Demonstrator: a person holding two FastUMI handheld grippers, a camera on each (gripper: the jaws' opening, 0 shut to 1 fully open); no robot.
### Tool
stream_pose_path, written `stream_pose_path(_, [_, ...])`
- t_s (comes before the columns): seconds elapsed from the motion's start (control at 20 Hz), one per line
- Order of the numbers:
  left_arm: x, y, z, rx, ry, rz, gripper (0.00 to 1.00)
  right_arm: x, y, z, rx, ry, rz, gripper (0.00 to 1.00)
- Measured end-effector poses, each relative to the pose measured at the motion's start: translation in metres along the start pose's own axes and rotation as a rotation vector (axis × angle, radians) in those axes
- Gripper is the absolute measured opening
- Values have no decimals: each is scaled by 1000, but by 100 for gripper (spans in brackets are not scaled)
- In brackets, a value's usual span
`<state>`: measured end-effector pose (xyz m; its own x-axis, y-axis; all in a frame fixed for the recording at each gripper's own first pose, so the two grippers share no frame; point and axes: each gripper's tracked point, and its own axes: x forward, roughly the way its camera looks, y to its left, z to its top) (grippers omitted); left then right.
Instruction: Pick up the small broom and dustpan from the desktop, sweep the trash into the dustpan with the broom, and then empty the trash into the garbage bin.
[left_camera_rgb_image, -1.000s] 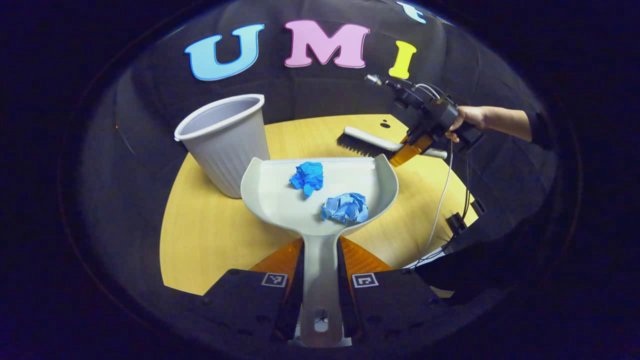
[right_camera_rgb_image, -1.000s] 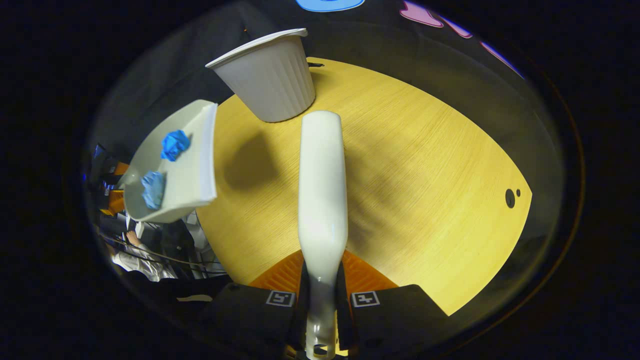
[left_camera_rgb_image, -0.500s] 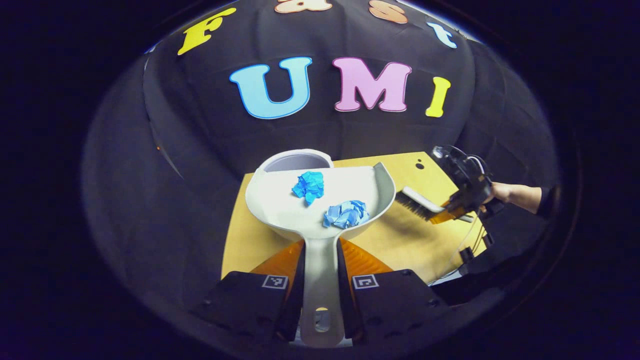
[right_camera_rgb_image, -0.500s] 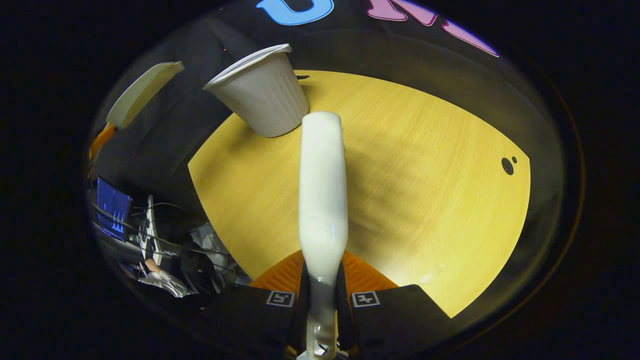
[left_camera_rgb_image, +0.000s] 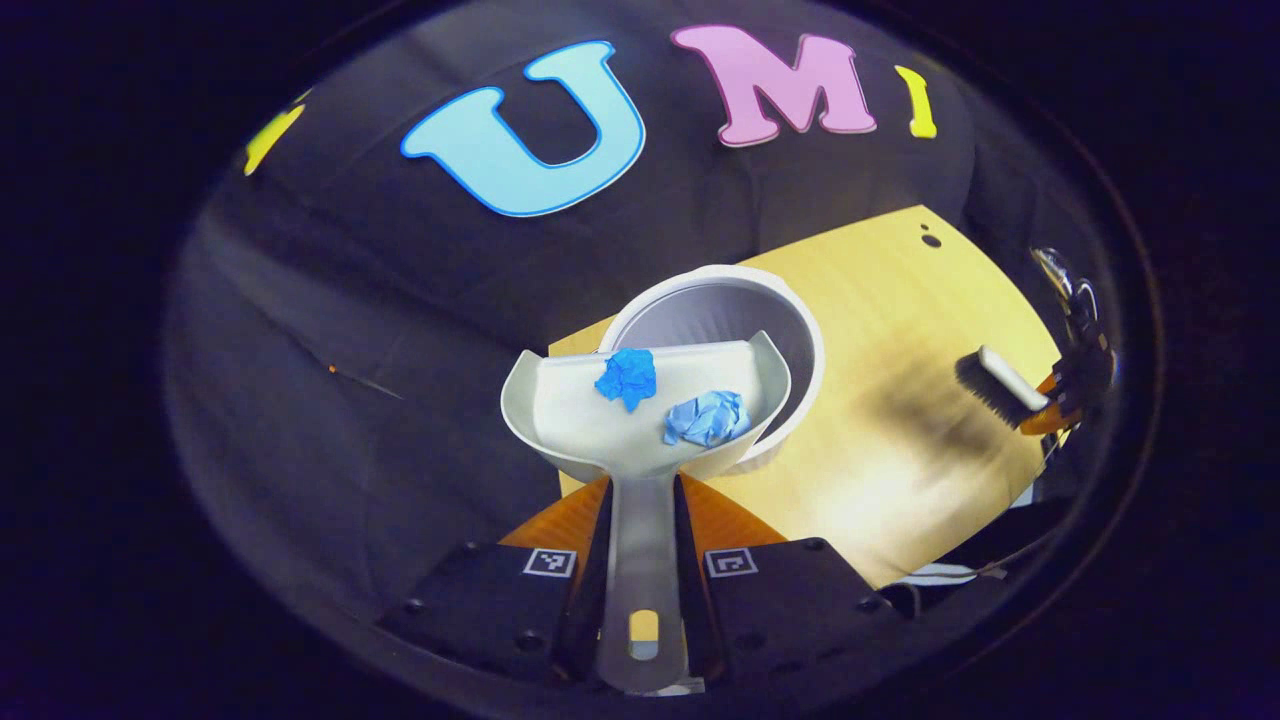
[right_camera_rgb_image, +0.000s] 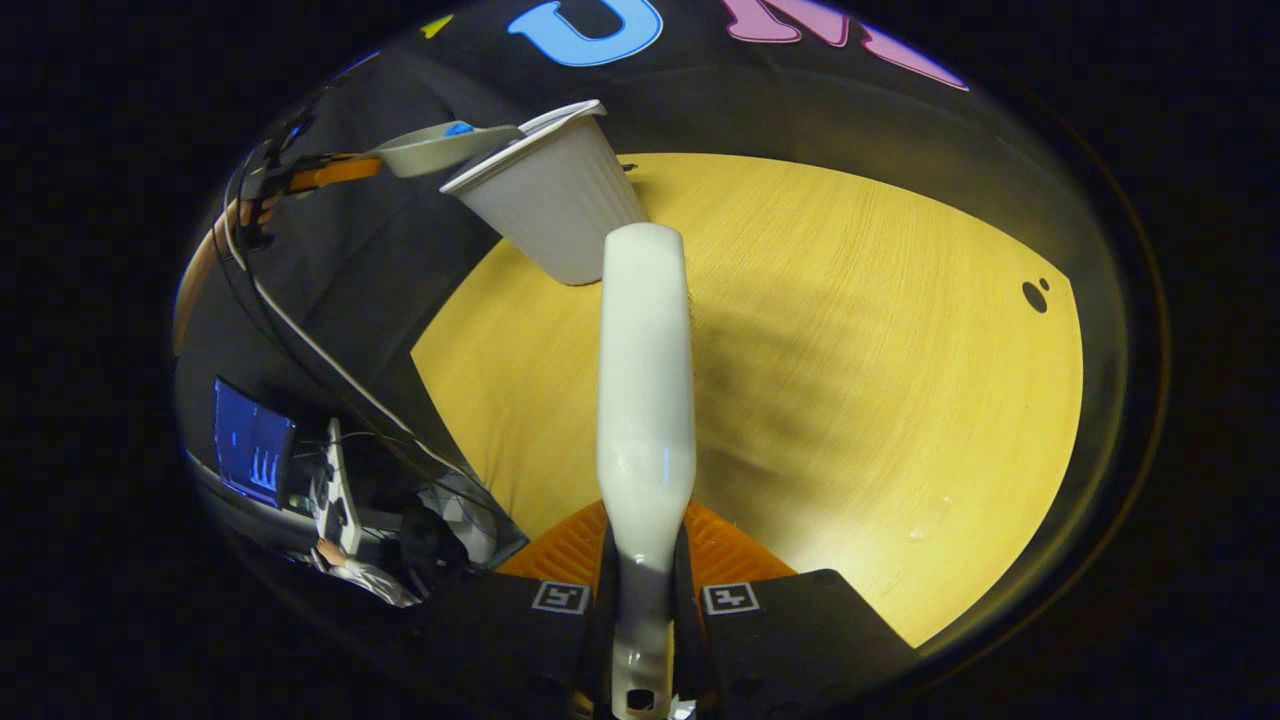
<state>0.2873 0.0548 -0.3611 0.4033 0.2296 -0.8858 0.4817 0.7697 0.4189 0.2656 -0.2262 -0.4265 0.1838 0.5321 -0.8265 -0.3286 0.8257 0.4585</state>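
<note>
Two crumpled blue paper wads sit in the dustpan (left_camera_rgb_image: 640, 410), lower centre of the left gripper view: darker wad (left_camera_rgb_image: 627, 377) toward the pan's lip, paler wad (left_camera_rgb_image: 707, 417) nearer the handle. Left hand-held gripper (left_camera_rgb_image: 640, 600) is clamped on the dustpan's handle, both fingers pressing its sides. Pan is held over the garbage bin (left_camera_rgb_image: 795, 335), its lip across the bin's open mouth; bin stands on the tabletop (left_camera_rgb_image: 900, 450).

Handling, as a judgement: pan looks like light, stiff plastic w/ a smooth floor, so the wads should slide easily once it's tipped fwd. Handle is the right place to hold. Wads are v. light & springy, could bounce off the rim or stick at the back wall, so tip w/ the lip well inside the mouth.

Right hand-held gripper (right_camera_rgb_image: 640, 600) is clamped on the small broom (right_camera_rgb_image: 645, 380), handle running up the centre of the right gripper view. Broom's bristle head also shows at right edge of the left gripper view, well apart from the bin. In the right gripper view, upper left, the pan hangs at the bin's rim.

Vs 0.5 s ago: the bin's mouth was mostly hidden behind the pan, now it's open to view under the lip; the pan has come from upper left to the bin's rim in the right gripper view. Wads haven't shifted. Emptying not yet done.
</note>
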Motion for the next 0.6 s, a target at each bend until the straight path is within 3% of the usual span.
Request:
stream_pose_path(0.15, [12,12,8,144,55,37,31,-1,-3,-3,14,-20,-7,27])
stream_pose_path(0.25, [7,8,11,168,67,37,31,1,-3,-6,29,-20,-16,27])
stream_pose_path(0.6, [5,9,17,85,-43,78,30,-1,-29,-9,104,-26,-66,27])
